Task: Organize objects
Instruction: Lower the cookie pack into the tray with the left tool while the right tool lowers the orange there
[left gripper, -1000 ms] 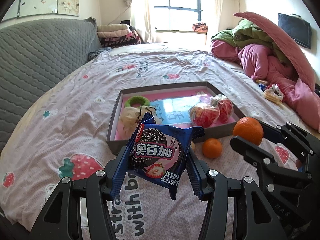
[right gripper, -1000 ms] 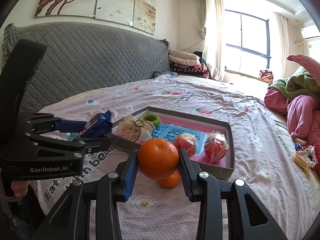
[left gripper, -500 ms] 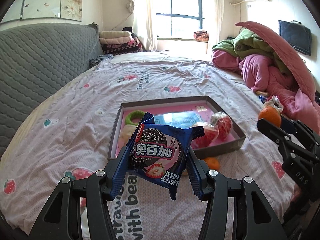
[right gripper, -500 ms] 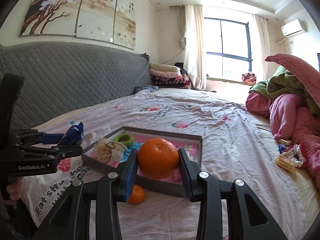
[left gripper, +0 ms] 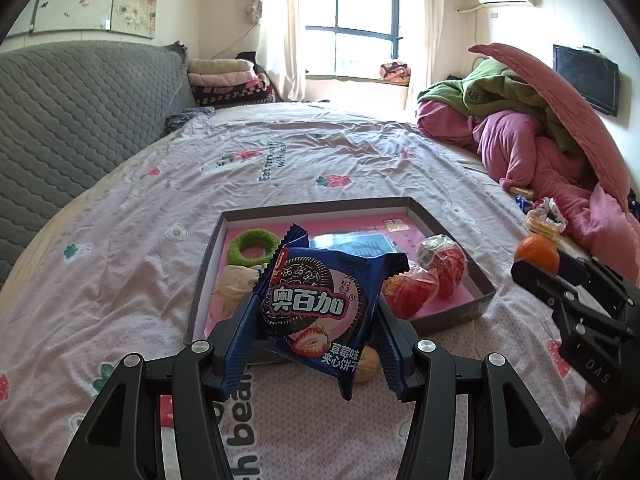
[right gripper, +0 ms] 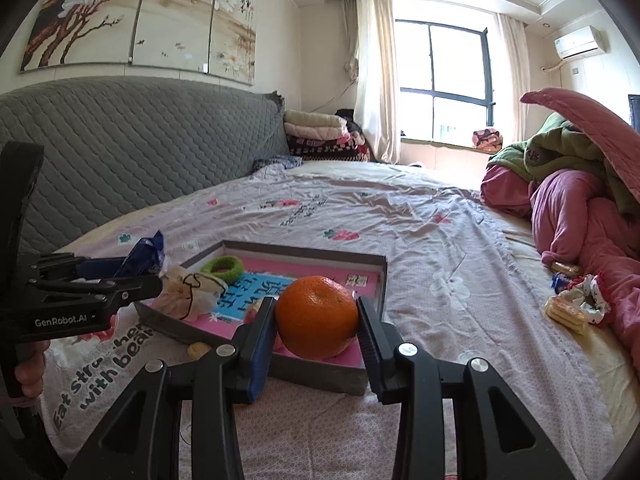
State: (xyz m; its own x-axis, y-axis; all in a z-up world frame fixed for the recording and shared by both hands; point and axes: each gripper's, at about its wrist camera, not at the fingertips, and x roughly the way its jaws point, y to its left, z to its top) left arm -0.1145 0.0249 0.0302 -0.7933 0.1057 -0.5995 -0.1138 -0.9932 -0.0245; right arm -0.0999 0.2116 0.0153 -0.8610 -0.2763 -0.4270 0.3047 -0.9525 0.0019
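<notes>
Orange [right gripper: 316, 317] now hangs over tray [right gripper: 320, 376], lifted.

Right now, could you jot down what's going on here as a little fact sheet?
left gripper: shut on cookie packet
right gripper: shut on orange
tray: on the bed, holds green ring, cloth pouch, two wrapped red fruits
bedsheet: pale, strawberry print

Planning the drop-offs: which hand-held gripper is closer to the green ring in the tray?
Left. The left hand-held gripper, holding the cookie packet, is just short of the green ring; the right hand-held gripper is by the tray's opposite corner.
</notes>
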